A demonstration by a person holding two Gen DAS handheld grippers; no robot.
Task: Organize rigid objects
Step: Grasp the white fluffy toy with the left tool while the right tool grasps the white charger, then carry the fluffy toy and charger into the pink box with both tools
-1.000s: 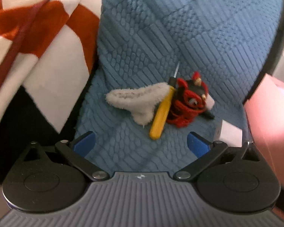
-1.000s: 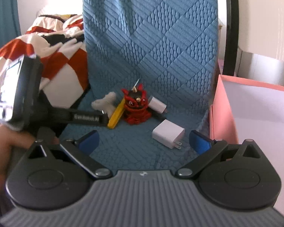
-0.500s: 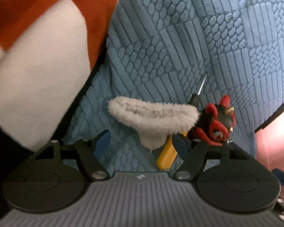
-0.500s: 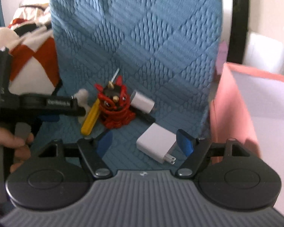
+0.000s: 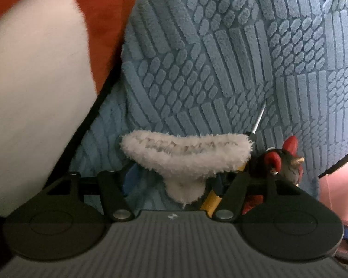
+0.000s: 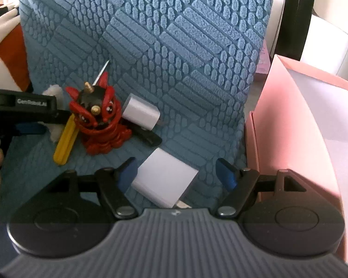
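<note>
A fluffy white plush piece point(image 5: 185, 157) lies on the blue textured blanket point(image 5: 220, 58). My left gripper point(image 5: 174, 180) is open, its fingers on either side of the plush's lower part. A yellow-handled screwdriver point(image 5: 212, 200) and a red and black dragon figurine point(image 5: 280, 164) lie just right of it. In the right wrist view, my right gripper point(image 6: 176, 173) is open around a white charger block point(image 6: 162, 178). The figurine point(image 6: 96, 118), the screwdriver point(image 6: 65, 141) and a second white charger point(image 6: 140, 111) lie beyond, with the left gripper point(image 6: 30, 125) at the far left.
A pink box point(image 6: 301, 127) with a white inside stands right of the blanket. An orange and white checked blanket point(image 5: 34, 69) lies to the left. A black bar point(image 6: 297, 16) rises behind the box. A black object point(image 6: 148, 136) lies beside the figurine.
Both grippers have moved forward and down. The left has narrowed around the white plush. The right has narrowed and come around the near white charger.
</note>
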